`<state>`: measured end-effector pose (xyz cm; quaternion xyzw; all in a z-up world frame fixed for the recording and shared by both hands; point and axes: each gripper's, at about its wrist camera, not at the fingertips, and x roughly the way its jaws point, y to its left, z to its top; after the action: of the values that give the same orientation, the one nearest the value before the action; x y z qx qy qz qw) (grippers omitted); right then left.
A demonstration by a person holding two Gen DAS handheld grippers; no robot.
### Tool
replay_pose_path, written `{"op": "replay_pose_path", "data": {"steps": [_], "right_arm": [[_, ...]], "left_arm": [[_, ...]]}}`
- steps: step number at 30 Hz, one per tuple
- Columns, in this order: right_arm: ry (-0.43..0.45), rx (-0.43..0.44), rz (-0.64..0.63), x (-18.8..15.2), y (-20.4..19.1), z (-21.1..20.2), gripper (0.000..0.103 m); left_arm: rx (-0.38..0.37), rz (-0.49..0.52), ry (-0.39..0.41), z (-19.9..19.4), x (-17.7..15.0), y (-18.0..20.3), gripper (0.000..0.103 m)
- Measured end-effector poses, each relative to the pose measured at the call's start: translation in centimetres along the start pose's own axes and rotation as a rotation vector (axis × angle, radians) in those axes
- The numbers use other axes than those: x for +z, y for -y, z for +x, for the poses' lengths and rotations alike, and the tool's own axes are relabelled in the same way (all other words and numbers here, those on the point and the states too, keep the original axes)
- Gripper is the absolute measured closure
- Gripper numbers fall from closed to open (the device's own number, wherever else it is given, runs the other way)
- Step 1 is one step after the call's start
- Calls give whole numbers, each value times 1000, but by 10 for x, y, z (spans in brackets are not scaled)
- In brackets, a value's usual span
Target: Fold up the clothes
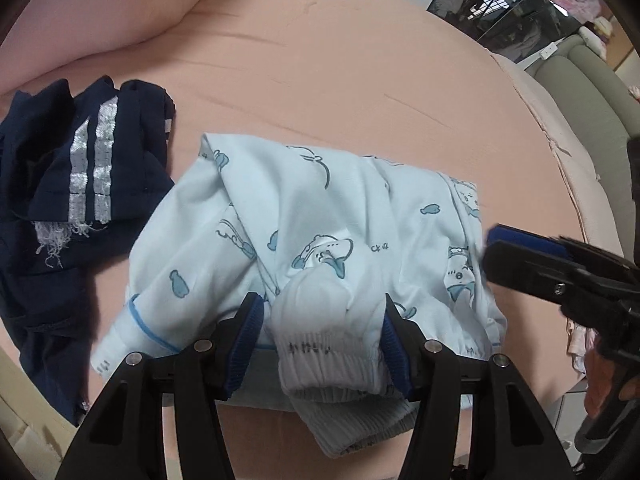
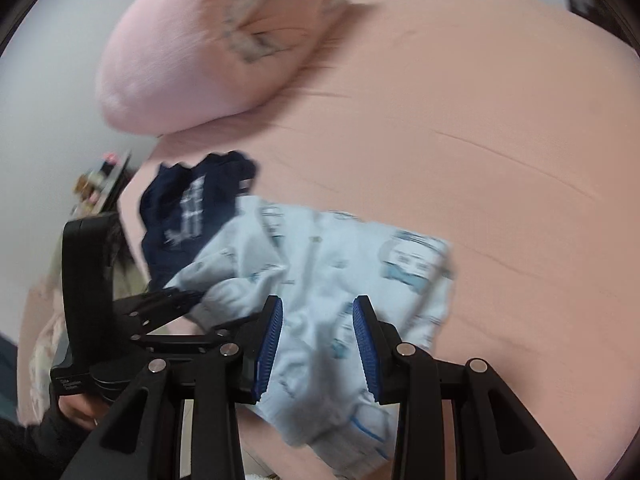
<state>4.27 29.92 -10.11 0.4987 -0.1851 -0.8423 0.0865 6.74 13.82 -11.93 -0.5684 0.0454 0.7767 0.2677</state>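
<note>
Bare sheet (image 1: pixel 340 60) lies open beyond the pyjamas (image 1: pixel 304 216) — navy garment (image 1: pixel 80 168) and pillow (image 2: pixel 192 52) crowd the left

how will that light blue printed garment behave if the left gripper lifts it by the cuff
The light blue garment would probably droop and unfold, since it lies in soft, loose creases. It looks thin, so likely light. The ribbed cuff bunched between the left gripper fingers should resist slipping.
</note>
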Motion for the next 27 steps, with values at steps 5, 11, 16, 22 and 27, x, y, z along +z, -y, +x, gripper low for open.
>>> {"op": "replay_pose_path", "data": {"steps": [5,11,16,22,27], "right_arm": [[-43,-45,-117,-6,-15,22,67],[-103,-118,-115,-21,9,40,73],[-98,-261,-141,-21,16,36,75],[-96,-282,-60,-24,37,33,54],[-101,-201,34,-21,52,25,51]], "left_arm": [[4,3,18,-8,-8,-5,49],[-53,-49,24,-13,-18,-29,48],[-26,-42,24,-23,-29,-31,48],[64,-24,34,-39,-33,-35,48],[177,14,90,-60,-23,-30,48]]}}
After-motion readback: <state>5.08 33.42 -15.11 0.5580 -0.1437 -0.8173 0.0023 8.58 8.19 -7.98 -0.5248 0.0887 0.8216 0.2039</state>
